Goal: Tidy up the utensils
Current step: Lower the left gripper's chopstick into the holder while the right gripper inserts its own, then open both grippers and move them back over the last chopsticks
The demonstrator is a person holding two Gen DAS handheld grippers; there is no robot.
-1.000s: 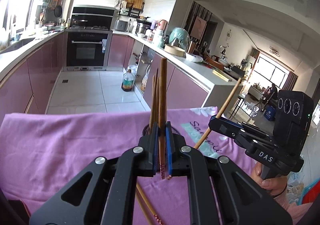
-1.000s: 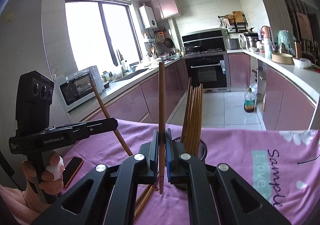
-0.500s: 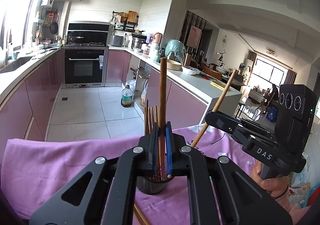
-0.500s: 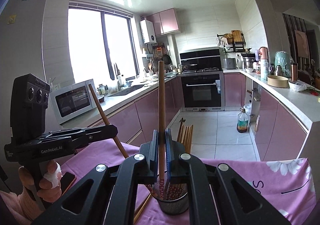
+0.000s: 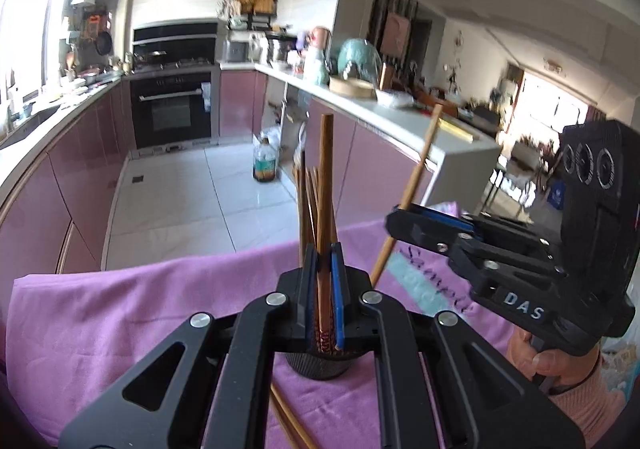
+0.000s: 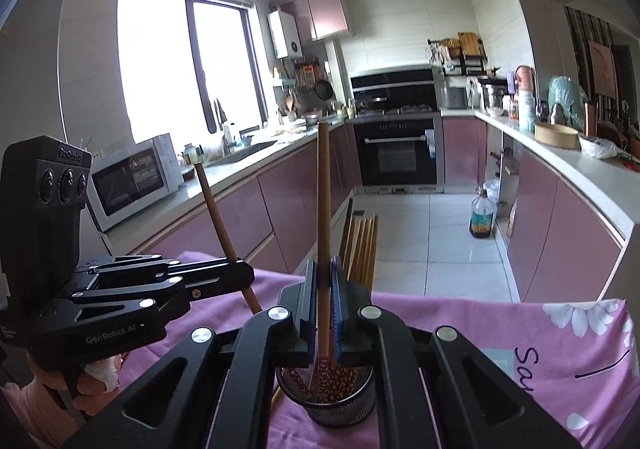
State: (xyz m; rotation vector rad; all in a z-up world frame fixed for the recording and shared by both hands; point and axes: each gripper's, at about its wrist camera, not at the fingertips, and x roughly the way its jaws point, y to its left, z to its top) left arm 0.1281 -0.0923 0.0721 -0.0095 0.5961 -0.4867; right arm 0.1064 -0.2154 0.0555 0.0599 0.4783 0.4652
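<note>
Left gripper (image 5: 325, 281): I see its jaws closed tight on 1 wooden chopstick (image 5: 325, 189), which stands nearly upright between the blue pads, decorated end down.
Left hand pose: I read it tilted forward and down, held low at the near edge of the cloth; in the right wrist view the person's hand (image 6: 90, 377) wraps the handle from below, a white bandage on 1 finger.
Right gripper (image 6: 323, 289): clamped on a second chopstick (image 6: 323, 201), also close to vertical, patterned end pointing into the holder.
Right hand pose: angled downward; in the left wrist view its hand (image 5: 548, 361) grips the handle under the camera block, pink sleeve at the wrist, the stick it holds leaning up and away.
Holder (image 6: 332, 405): a black mesh cup directly below and just ahead of both sets of fingertips, several chopsticks (image 6: 362, 245) already standing in it.
Loose chopsticks (image 5: 290, 421): 2 lie flat on the cloth under my left gripper, nearer than the cup.
Cloth (image 5: 120, 309): pink, spread beneath both grippers.
</note>
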